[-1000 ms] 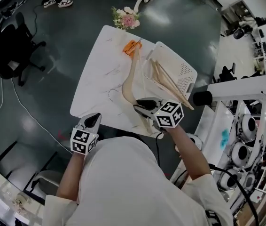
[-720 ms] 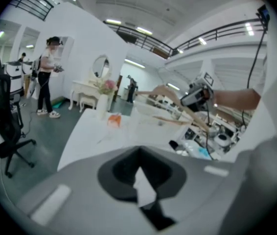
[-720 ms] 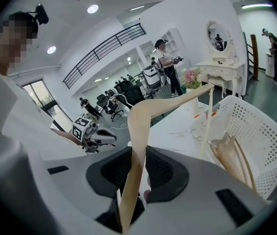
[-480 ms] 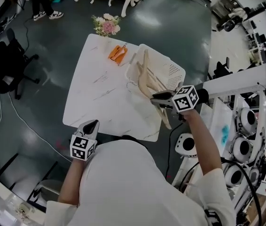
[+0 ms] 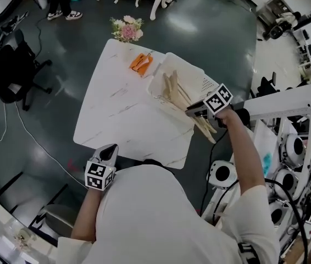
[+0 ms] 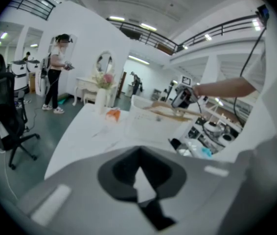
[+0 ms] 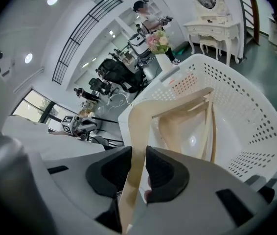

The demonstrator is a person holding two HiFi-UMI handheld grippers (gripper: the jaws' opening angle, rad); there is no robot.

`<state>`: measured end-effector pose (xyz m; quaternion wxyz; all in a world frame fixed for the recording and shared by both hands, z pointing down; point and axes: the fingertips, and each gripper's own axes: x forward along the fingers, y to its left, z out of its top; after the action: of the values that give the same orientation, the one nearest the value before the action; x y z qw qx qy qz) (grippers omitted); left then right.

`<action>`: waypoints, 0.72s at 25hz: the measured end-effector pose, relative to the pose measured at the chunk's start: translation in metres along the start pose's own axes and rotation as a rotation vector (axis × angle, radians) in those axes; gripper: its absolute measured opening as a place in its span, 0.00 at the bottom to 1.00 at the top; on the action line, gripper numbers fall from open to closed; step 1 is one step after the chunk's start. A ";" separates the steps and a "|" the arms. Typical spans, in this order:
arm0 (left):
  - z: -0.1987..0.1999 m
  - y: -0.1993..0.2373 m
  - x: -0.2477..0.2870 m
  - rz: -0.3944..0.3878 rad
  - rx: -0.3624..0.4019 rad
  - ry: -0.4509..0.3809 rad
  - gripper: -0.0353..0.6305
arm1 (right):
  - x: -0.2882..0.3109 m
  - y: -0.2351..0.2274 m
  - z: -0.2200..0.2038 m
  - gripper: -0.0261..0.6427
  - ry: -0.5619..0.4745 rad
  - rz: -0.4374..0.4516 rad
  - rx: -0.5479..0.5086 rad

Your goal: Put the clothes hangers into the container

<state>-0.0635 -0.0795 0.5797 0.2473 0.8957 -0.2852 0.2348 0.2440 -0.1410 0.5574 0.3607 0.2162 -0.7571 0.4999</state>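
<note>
Your right tool clamps a pale wooden clothes hanger above the white perforated plastic basket (left tool clenched on nothing); next, lower it in and let go.

Hanger end hidden under right gripper tongs, orange item too small to identify

Head view: overhead, steeply down onto table and basket. Right gripper view: close, into basket. Left gripper view: farther, across table toward basket.
</note>
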 end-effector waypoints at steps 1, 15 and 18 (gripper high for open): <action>-0.001 -0.002 0.001 0.005 -0.003 0.002 0.05 | 0.004 -0.007 -0.001 0.17 0.015 -0.008 0.002; -0.002 -0.025 0.022 0.042 -0.011 0.019 0.05 | 0.004 -0.042 0.000 0.17 -0.035 -0.121 -0.087; 0.003 -0.033 0.029 0.035 -0.003 0.016 0.05 | -0.004 -0.040 0.004 0.17 -0.102 -0.120 -0.092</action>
<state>-0.0207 -0.0693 0.5839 0.2468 0.8882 -0.2995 0.2458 0.2724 -0.1613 0.5775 0.3607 0.2693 -0.7825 0.4303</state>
